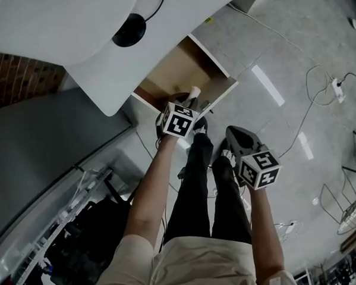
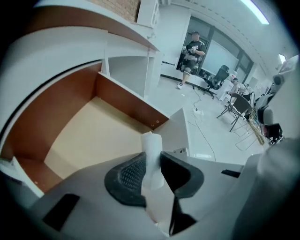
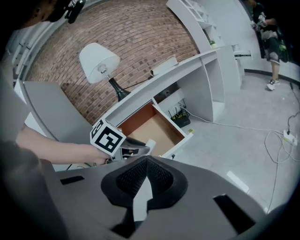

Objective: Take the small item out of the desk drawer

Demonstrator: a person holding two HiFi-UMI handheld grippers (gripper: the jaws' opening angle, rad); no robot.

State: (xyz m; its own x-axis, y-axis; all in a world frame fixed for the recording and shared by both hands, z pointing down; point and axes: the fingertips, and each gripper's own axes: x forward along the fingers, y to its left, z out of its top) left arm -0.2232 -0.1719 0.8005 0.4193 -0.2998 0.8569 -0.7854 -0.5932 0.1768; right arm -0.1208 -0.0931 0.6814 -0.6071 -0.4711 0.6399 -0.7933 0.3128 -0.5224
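Pinching the small item, a slim white cylinder standing upright, the left gripper has its pads pressed on the lower part so that the top pokes out above them. The right gripper hangs closer to the person's body, its jaws pressed together with nothing between them (it looks idle). The left forearm reaches forward with the tool tipped steeply down; the right arm is bent at the side, its tool slanting down over the floor beside the open drawer.

The step in hand looks like the lift-out: the item seems clear of the drawer's pale bottom, which shows bare beneath it. Next, the item likely needs carrying past the front panel, with a firm squeeze since it is narrow and smooth. Beyond lies the white desk.
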